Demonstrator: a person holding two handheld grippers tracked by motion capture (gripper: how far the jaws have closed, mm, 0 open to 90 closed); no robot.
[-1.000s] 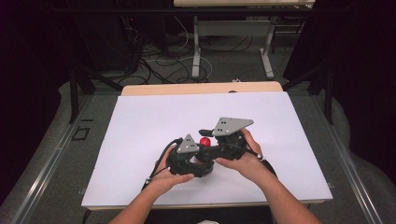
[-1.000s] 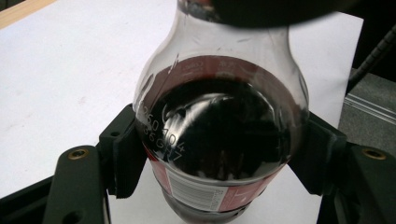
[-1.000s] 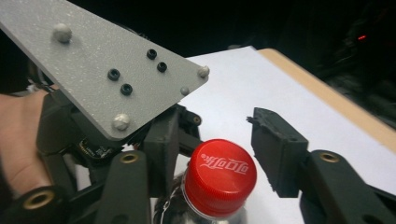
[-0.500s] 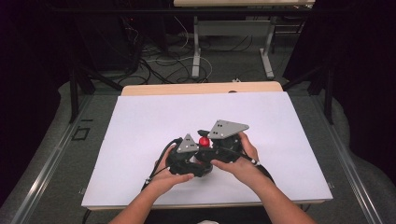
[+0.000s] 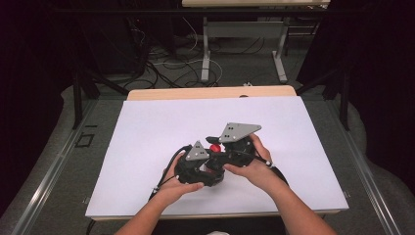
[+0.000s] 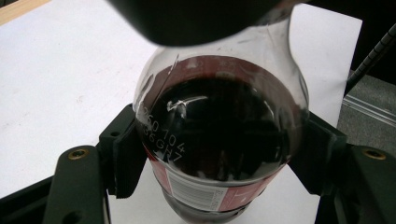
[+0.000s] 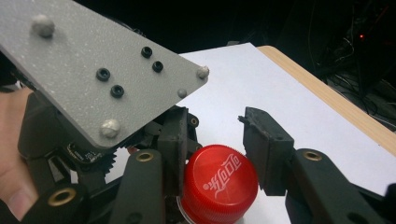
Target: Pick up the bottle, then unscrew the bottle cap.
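The cola bottle [image 6: 219,140] is pinched by the left tongs [image 6: 219,158], and its red cap [image 7: 218,183] sits between the spread right tongs [image 7: 219,154].

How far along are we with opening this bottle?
Done: the left claw is shut on the bottle, gripping its body from both sides. In hand: the right claw straddles the red cap; one jaw touches it, the other stands apart, so it is not clamped. Left: close on the cap and twist it off; it is on the neck.
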